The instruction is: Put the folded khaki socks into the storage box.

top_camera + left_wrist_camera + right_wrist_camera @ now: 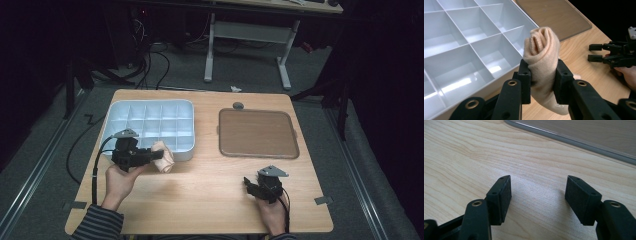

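The left gripper (150, 156) holds a rolled, peach-coloured sock (163, 156), its fingers (525, 75) clamped on the middle of the roll from both sides. In the left gripper view the sock (544, 60) stands roughly upright between the two black pads, its folded end showing at the top and its lower part hanging below them. The sock sits just beside the near right corner of the white compartment tray (186, 154), over the wooden surface (210, 190) rather than over any compartment; whether it touches the tray's wall cannot be told. The tray (486, 30) is divided by thin walls into a grid of square cells, and the cells that show hold nothing. The person's left hand (119, 181) grips the tool from below, with a striped sleeve (97, 226) at the bottom edge and a black cable (95, 170) looping off to the left.

The right gripper (250, 184) hovers low over the surface at the near right, well apart from the sock, its fingers (500, 197) spread wide with nothing between them, bare wood showing in the gap. It also appears in the left gripper view (595, 52), pointing toward the sock. A flat brown tray (257, 133) with rounded corners lies on the far right of the surface, beside the white one; its grey rim (574, 141) crosses the top of the right gripper view
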### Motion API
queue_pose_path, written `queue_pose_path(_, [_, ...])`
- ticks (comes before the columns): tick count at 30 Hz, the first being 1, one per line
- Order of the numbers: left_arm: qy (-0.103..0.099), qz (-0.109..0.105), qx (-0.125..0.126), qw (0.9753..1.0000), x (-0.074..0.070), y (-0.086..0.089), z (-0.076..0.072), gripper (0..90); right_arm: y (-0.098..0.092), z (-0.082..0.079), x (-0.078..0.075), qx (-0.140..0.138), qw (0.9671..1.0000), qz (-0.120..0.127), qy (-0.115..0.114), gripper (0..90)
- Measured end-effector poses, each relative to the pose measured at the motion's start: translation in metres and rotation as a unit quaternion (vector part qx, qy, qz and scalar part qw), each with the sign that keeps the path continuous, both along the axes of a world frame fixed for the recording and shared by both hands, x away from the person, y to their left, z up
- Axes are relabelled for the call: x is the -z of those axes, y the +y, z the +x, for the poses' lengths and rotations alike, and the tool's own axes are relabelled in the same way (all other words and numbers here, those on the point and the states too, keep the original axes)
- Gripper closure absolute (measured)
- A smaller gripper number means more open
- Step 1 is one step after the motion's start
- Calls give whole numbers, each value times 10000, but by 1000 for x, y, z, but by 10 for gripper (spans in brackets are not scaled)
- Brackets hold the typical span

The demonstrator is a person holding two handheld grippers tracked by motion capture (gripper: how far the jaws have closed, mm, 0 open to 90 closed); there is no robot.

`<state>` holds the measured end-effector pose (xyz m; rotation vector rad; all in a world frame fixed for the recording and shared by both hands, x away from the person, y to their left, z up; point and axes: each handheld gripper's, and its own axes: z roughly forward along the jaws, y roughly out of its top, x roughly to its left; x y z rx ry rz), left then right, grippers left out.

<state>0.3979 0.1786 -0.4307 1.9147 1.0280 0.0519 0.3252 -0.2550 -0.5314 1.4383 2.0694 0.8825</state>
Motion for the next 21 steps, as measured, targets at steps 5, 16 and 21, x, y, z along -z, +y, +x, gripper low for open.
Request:
queue_pose_path(5, [-6,50,-46,10000,-1,3,2,718,0,0,0,0,10000,0,-1,378])
queue_pose_path(16, [1,51,-146,9999,-6,10,8,718,0,0,0,2,10000,-2,-2,379])
queue_pose_path(21, [-24,58,-158,9999,-10,11,10,718,0,0,0,3,10000,-2,-2,379])
